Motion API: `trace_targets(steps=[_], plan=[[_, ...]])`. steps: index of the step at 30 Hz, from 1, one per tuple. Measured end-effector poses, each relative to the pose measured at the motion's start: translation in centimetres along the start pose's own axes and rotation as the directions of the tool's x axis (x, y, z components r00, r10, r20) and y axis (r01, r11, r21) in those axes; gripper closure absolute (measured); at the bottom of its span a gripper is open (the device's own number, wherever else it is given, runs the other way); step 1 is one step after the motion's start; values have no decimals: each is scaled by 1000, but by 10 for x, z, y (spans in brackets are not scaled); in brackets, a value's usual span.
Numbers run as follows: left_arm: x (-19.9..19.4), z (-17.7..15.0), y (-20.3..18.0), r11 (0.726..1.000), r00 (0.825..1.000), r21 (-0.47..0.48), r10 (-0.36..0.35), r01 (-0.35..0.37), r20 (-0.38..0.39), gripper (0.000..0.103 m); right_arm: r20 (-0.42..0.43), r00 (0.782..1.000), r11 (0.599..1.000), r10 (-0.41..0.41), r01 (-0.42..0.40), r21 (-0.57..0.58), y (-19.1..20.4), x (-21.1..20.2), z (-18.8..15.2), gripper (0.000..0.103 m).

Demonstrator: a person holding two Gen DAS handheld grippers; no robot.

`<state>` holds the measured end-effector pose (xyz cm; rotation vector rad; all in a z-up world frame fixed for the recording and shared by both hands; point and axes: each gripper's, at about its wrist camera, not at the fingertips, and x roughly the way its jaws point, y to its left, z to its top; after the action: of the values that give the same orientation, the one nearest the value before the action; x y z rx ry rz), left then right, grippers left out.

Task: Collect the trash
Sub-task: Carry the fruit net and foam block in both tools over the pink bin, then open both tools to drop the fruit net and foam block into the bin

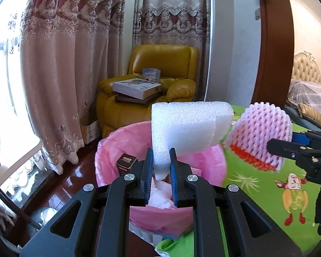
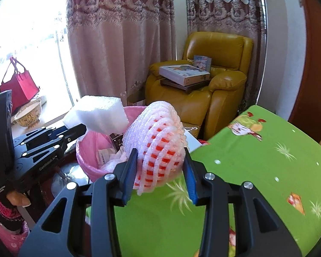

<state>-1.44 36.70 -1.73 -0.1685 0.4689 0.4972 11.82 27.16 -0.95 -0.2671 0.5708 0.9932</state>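
Note:
My left gripper (image 1: 161,160) is shut on a white foam block (image 1: 186,126), held above the pink-lined trash bin (image 1: 109,147). The bin holds a small dark box (image 1: 126,160) and crumpled wrappers. My right gripper (image 2: 160,167) is shut on a stack of pink and orange foam fruit nets (image 2: 156,141), just right of the bin over the table's edge. In the left wrist view the nets (image 1: 265,132) and right gripper (image 1: 289,147) come in from the right. In the right wrist view the foam block (image 2: 98,113) and left gripper (image 2: 79,130) sit at the left over the bin (image 2: 89,150).
A green cartoon-print tablecloth (image 2: 256,160) covers the table at right. A yellow leather armchair (image 1: 160,64) with boxes stands behind the bin, before long pink curtains (image 1: 64,75). A patterned bowl (image 2: 28,113) and red bag (image 2: 19,85) sit by the window. A hand (image 2: 18,198) grips the left handle.

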Motion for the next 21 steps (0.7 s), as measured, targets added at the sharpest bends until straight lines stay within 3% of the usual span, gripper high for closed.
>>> trace_targets(steps=[17, 20, 21], plan=[[34, 18, 36, 995, 1000, -102, -15, 13, -24, 88, 10, 998, 997, 68, -68, -43, 11, 58, 49, 58], [41, 23, 44, 990, 999, -136, -31, 26, -33, 87, 19, 996, 996, 82, -81, -41, 12, 66, 59, 53], [44, 24, 45, 989, 999, -145, -34, 28, -41, 85, 24, 996, 995, 90, -89, -41, 12, 69, 62, 44]])
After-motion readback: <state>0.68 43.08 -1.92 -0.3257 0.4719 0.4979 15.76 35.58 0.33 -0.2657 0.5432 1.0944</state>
